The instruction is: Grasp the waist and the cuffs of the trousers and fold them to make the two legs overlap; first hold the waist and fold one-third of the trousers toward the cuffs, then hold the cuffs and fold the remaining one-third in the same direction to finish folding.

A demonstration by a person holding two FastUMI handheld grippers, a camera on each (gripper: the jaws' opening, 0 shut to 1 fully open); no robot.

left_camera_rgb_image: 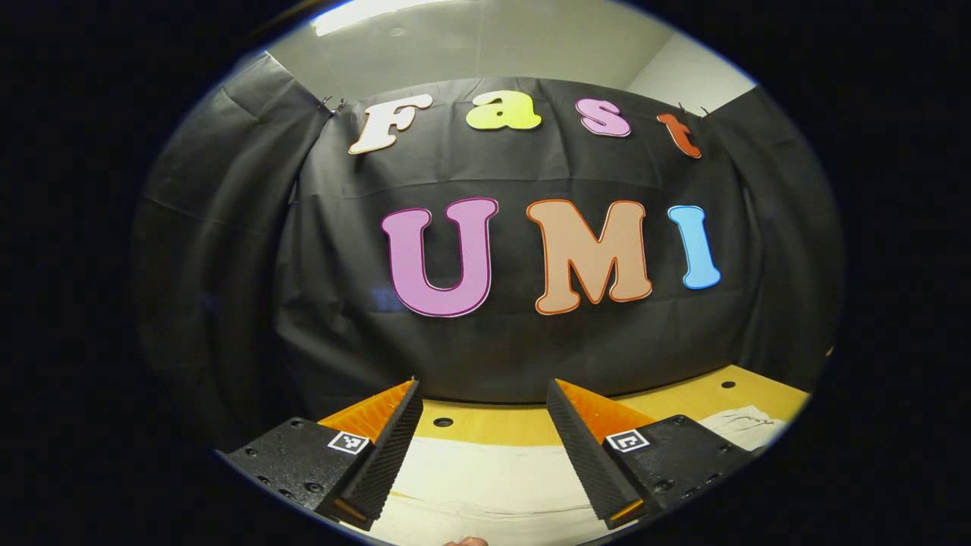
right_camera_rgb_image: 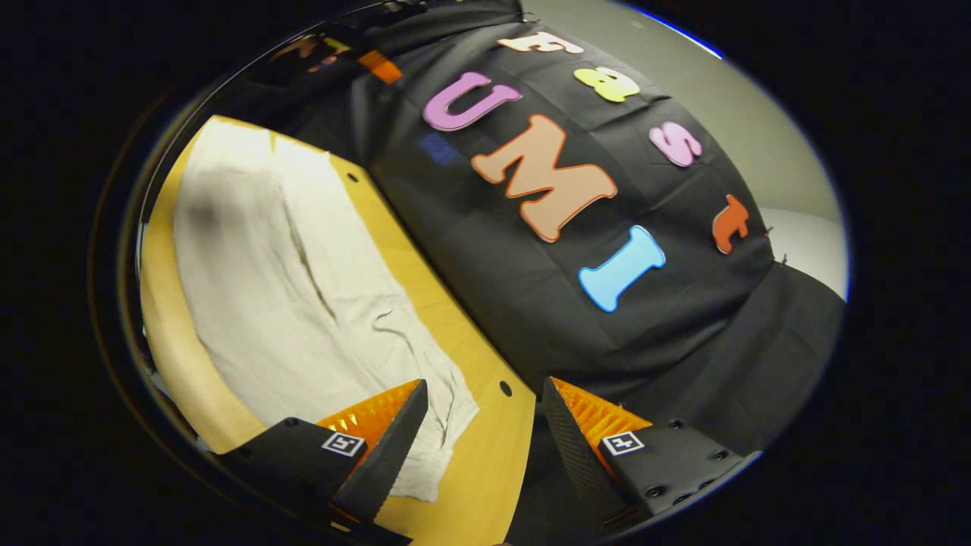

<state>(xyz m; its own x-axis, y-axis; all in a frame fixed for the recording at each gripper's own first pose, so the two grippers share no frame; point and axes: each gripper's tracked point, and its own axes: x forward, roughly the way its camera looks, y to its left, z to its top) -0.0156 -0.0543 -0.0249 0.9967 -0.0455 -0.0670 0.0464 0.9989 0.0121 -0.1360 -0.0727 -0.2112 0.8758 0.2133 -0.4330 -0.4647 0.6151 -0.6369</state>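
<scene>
Above the trousers [right_camera_rgb_image: 303, 288], left gripper [left_camera_rgb_image: 483, 425] level, right gripper [right_camera_rgb_image: 482, 425] rolled sideways — both jaws apart, empty

Spread flat along a wooden table [right_camera_rgb_image: 493, 447]: pale trousers [right_camera_rgb_image: 303, 303] (lightly creased down the middle). Above their near end, right gripper [right_camera_rgb_image: 485, 447], fingers well apart, nothing held between them.

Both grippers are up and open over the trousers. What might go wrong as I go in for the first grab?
The right gripper hangs tilted past the trousers end, near the table edge, so it might miss. The cloth shows wrinkles, so one layer may get pinched. The left gripper is open above flat cloth, away from an edge.
</scene>
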